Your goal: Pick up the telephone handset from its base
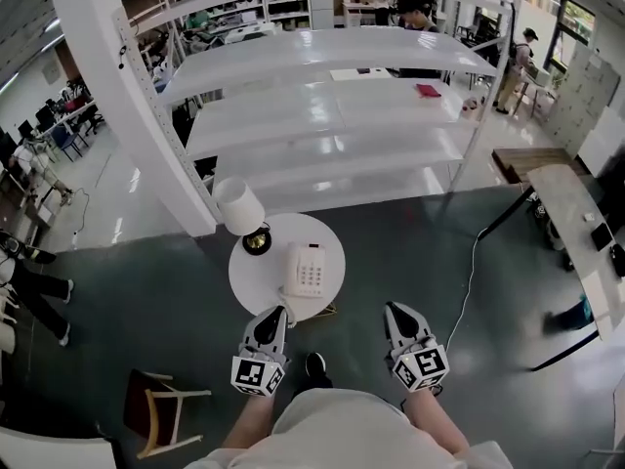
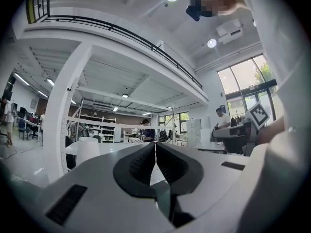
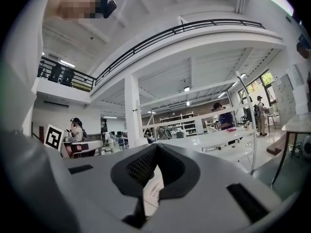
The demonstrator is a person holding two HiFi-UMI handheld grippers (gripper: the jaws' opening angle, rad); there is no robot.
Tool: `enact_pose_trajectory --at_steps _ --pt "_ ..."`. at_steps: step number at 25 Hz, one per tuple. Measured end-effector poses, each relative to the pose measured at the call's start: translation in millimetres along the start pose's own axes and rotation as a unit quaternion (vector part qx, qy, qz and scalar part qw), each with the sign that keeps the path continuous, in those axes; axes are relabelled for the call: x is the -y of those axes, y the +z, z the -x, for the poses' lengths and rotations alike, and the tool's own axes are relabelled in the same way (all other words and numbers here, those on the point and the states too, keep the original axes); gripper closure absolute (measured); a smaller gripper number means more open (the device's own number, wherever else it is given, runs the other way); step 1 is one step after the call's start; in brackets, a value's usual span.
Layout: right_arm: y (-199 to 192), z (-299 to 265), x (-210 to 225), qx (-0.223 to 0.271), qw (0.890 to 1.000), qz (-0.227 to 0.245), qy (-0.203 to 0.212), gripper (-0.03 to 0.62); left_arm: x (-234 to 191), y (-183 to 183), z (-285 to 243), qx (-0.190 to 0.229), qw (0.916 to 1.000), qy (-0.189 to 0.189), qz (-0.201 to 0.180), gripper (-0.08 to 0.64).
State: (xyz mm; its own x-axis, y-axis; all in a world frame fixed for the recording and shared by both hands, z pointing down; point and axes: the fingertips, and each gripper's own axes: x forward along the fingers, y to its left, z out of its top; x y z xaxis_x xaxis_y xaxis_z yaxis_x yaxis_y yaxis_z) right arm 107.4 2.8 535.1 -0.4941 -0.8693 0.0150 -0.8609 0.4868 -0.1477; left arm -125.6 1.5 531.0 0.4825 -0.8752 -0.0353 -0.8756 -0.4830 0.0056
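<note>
a small round white table [image 1: 249,279] stands on a dark floor in front of a long white rack of shelves [image 1: 322,115]. the white telephone [image 1: 307,270] sits on the table a little right of its middle. its handset [image 1: 292,268] lies in place along the left side of the base, with the keypad to its right. just behind the telephone, towards the left, is a lamp [image 1: 241,211] with a white shade and a dark round foot.

the left gripper [image 1: 279,312] is level and points at the near edge of the table, its tip close below the telephone but not touching it. in the left gripper view the left gripper [image 2: 155,146] has its two dark pads pressed tip to tip, with nothing between them; the lamp shade shows pale on the left past the jaws.

the right gripper [image 1: 393,308] is beside the table to the right, over bare floor and apart from the telephone. in the right gripper view the right gripper [image 3: 156,146] also has its jaws together at the tips and holds nothing.

a wooden chair [image 1: 156,413] stands at the lower left. a pale cable [image 1: 473,267] runs over the floor on the right. a small red thing [image 1: 428,90] lies on one of the upper shelves.
</note>
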Motion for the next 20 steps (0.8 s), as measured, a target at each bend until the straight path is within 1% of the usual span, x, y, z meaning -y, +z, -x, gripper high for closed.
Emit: enact_pose_trajectory --at_steps 5,10,16,20 --pt "6 -54 16 0.002 1.000 0.000 -0.023 0.584 -39 3 -50 -0.002 0.9996 -0.027 -0.008 0.538" --pt "12 -109 20 0.004 0.999 -0.002 -0.038 0.583 -81 11 -88 0.013 0.9978 -0.065 -0.005 0.538" --pt "13 -156 24 0.006 0.999 0.000 -0.050 0.584 -120 11 -117 0.012 0.9967 -0.079 -0.010 0.537" --pt "12 -169 31 0.008 0.998 -0.004 -0.060 0.584 -131 5 -129 0.009 0.9963 -0.085 -0.003 0.538"
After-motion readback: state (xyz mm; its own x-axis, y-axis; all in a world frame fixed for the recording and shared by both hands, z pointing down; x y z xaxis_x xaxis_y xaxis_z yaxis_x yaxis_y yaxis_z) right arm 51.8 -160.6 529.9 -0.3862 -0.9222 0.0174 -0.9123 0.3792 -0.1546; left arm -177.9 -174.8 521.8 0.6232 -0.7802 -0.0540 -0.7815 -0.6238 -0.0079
